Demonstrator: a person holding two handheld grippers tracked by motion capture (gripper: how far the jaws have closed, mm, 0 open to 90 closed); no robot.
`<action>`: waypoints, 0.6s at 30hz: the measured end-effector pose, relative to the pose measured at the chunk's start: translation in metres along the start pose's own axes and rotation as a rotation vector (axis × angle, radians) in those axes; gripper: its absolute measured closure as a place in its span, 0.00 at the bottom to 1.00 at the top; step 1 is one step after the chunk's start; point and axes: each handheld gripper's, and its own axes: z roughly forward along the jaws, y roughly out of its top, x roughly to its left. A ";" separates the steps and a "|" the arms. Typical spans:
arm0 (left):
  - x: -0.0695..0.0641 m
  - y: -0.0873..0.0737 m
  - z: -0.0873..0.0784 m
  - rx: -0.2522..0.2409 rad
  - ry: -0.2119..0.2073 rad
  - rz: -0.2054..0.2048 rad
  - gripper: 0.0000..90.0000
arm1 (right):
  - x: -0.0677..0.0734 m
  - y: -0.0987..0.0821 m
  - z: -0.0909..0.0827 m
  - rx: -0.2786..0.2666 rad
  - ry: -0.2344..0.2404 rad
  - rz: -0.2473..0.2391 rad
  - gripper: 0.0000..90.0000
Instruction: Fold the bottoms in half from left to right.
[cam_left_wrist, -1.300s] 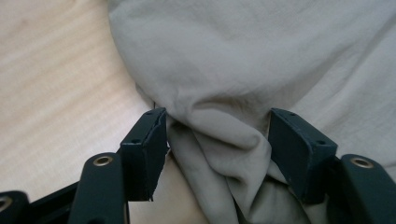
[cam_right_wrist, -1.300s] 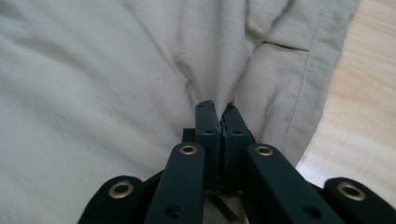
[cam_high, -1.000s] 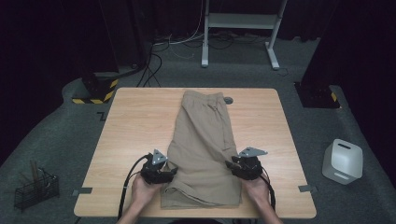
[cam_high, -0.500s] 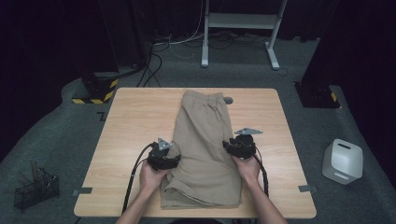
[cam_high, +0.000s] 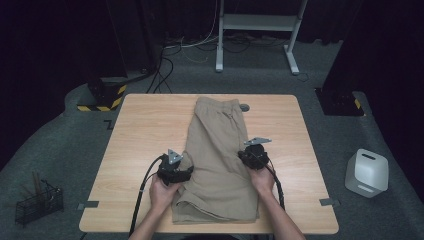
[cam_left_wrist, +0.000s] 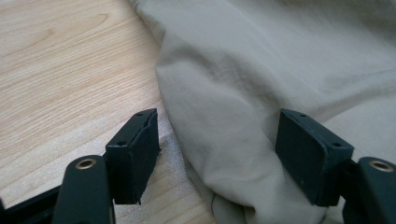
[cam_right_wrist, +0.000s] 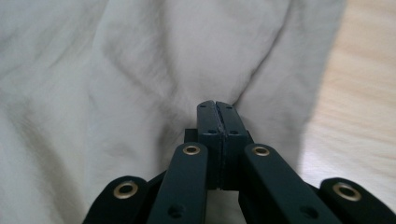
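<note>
High view first: my left gripper (cam_high: 184, 171) sits at about seven o'clock on the table (cam_high: 145, 130), at the left edge of the khaki shorts (cam_high: 220, 150), and my right gripper (cam_high: 250, 154) rests on the shorts' right side at about four o'clock. Left gripper view shows my jaws spread wide, having just been opening; one pad hangs over bare wood, the other over the cloth, with a rounded fold of the shorts (cam_left_wrist: 243, 93) between them and no pad pressing on it. Right gripper view shows my jaws pressed together, having just closed, with creases in the shorts (cam_right_wrist: 140, 70) converging on the tips; whether a pinch of fabric sits between the pads I cannot tell. Farther off, the shorts run lengthwise toward twelve o'clock, waistband at the far edge.
</note>
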 end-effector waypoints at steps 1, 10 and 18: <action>0.000 0.000 0.000 0.001 -0.001 0.000 0.34 | -0.001 0.001 -0.004 -0.017 -0.011 0.000 1.00; 0.000 0.000 0.000 0.001 -0.003 -0.004 0.34 | -0.039 0.000 -0.009 0.019 -0.116 0.076 0.99; 0.000 0.000 0.000 0.000 -0.002 -0.001 0.34 | -0.017 -0.003 -0.018 -0.076 -0.095 0.061 0.73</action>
